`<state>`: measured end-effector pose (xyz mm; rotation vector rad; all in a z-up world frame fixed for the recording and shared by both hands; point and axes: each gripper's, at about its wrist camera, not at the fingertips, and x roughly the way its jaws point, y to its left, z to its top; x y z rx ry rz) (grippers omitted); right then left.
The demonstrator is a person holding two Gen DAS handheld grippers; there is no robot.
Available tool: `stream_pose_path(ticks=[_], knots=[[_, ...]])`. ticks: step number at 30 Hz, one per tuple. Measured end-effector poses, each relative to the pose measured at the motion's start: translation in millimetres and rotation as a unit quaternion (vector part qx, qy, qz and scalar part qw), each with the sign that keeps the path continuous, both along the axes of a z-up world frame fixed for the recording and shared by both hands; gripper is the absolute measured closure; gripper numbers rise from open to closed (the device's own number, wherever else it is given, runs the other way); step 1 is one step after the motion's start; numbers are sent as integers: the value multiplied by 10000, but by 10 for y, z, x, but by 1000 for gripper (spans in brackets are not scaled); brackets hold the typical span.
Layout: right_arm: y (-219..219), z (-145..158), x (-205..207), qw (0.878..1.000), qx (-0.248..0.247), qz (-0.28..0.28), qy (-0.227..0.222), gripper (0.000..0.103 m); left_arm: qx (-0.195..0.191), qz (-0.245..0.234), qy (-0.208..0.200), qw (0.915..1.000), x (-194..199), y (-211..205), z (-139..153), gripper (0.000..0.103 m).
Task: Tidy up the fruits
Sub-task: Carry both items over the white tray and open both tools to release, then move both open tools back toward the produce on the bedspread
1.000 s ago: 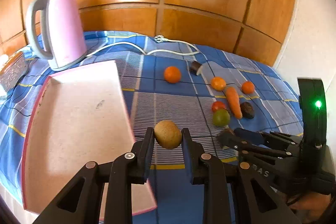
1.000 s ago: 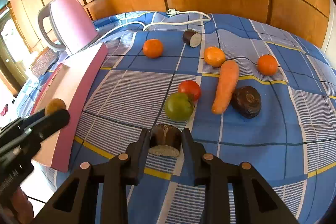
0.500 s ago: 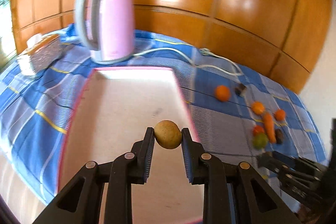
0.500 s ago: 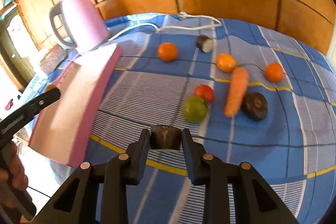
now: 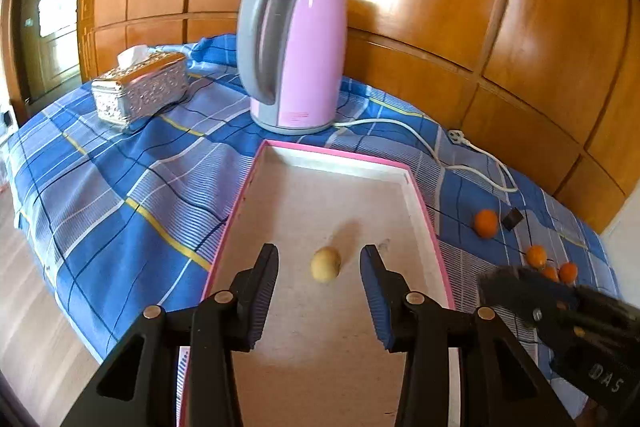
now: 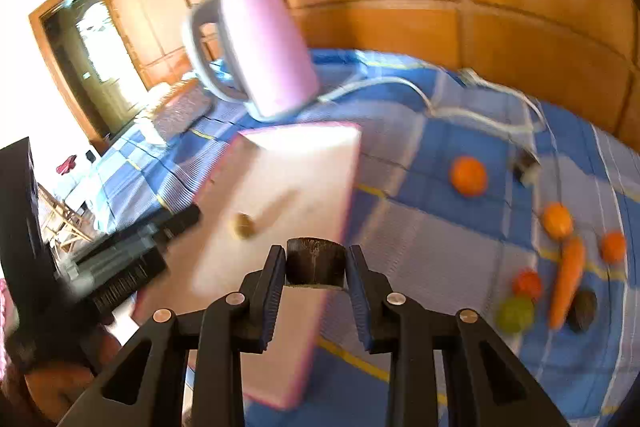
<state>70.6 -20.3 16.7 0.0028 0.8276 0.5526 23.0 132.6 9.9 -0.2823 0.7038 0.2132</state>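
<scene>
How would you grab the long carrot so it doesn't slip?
Grip the carrot across its thick upper half, coming from above with the jaws either side of its width. It lies flat and tapers to a thin tip, and the lime and a dark fruit crowd that thin end, so the top is probably easier.

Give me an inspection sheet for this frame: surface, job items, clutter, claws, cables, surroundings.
Surface: blue plaid cloth covers the table.
Job's things: pink-rimmed tray holds one tan round fruit; oranges, carrot, red tomato, green fruit and two dark pieces lie loose on the cloth.
Clutter: pink kettle, silver tissue box.
Claws: left claw opening, pads clear of the tan fruit lying between them; right claw shut on a dark brown chunk near the tray's edge.
Cables: white kettle cord trails over the cloth, plug loose.
Surroundings: wood panel wall, doorway at left.
</scene>
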Motion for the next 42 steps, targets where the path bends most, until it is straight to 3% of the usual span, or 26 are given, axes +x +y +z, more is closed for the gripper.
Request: stream_pose_path(ticks=[6,11,30,42], knots=[[282,66,-17,9994,-3,321,-140,68,1,199,111,9997,-11,101,-59,60],[150,-80,-116,9999,-100,101,-15,67,-31,124,127,9998,-17,59,-90,60],[-670,-307,-269,9904,-587,-1253,21,67,329,-1296,256,9907,-82,-890,-156,57],[-1053,-405,-303,9847,-500,-1664,134,67,526,-1689,248,9839,-18,-1233,-111,57]])
